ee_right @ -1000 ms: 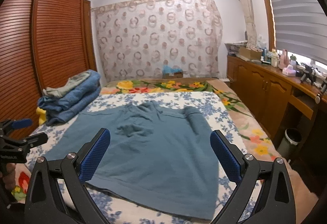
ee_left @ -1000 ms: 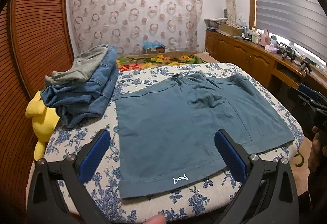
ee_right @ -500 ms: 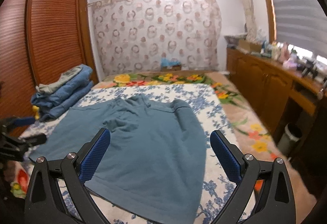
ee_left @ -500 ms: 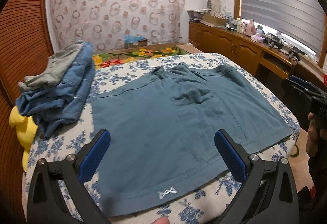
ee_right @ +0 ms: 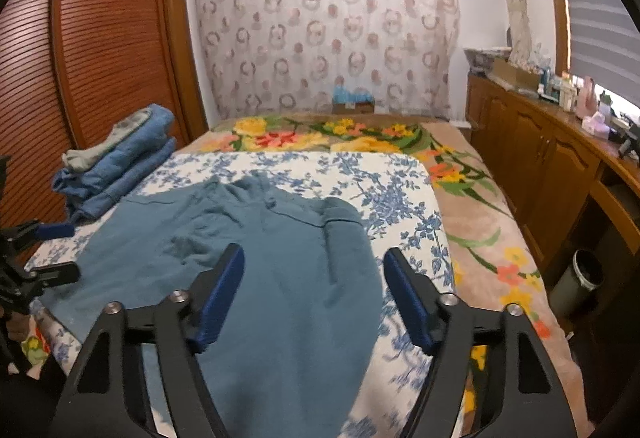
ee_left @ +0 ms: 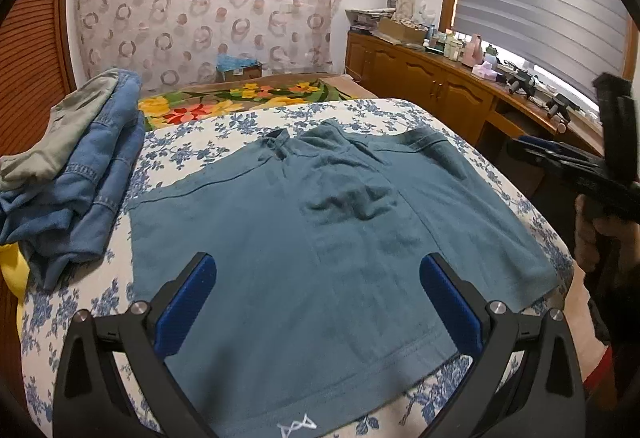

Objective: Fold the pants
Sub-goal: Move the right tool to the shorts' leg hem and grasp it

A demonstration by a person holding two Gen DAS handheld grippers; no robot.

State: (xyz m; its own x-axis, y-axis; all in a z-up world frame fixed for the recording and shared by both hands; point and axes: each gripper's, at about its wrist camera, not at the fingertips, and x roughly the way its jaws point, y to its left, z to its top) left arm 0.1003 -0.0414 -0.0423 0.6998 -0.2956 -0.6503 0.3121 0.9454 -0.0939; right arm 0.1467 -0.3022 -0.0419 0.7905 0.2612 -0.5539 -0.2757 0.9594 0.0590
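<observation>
Lying flat on the blue-flowered bedspread (ee_left: 192, 146) is one pair of teal pants (ee_left: 320, 250), spread wide with its waistband at the far end and a small white emblem (ee_left: 296, 428) stitched at the near hem, too stylised to read as letters. Two grippers hover over it, the left gripper (ee_left: 318, 304) and the right gripper (ee_right: 314, 294), each with its two blue-padded fingers spread apart and holding nothing. One stack of folded clothes (ee_left: 76, 174) sits at the bed's left edge, showing roughly three denim pieces under one grey-green piece, well apart from the grippers and just beside the pants.
</observation>
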